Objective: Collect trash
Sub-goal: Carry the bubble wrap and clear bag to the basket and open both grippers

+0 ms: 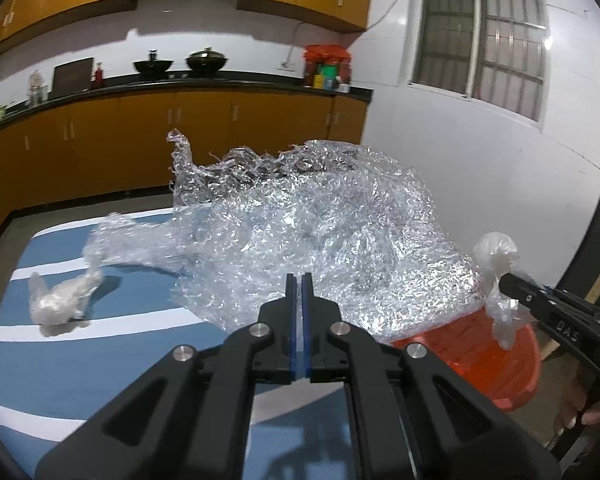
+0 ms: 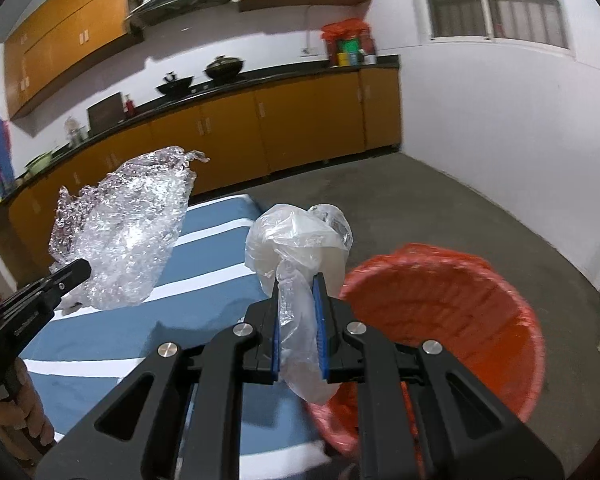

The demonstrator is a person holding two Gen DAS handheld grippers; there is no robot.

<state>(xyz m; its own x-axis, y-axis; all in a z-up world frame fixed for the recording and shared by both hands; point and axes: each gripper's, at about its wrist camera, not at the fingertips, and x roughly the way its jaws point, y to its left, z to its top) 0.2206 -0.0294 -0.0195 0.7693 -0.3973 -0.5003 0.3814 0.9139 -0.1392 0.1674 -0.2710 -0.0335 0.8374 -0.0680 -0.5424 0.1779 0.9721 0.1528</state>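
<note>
Trash rides in both grippers: the left gripper (image 1: 299,280) pinches crinkled clear film (image 1: 320,232) with fingers fully closed, the right gripper (image 2: 298,284) clamps a white plastic bag (image 2: 300,240), so each should clear the near rim of the red bin (image 2: 480,320) before the fingers release.

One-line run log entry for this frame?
left gripper: shut on bubble wrap | right gripper: shut on plastic bag | red bin: beside table | one wad left
</note>
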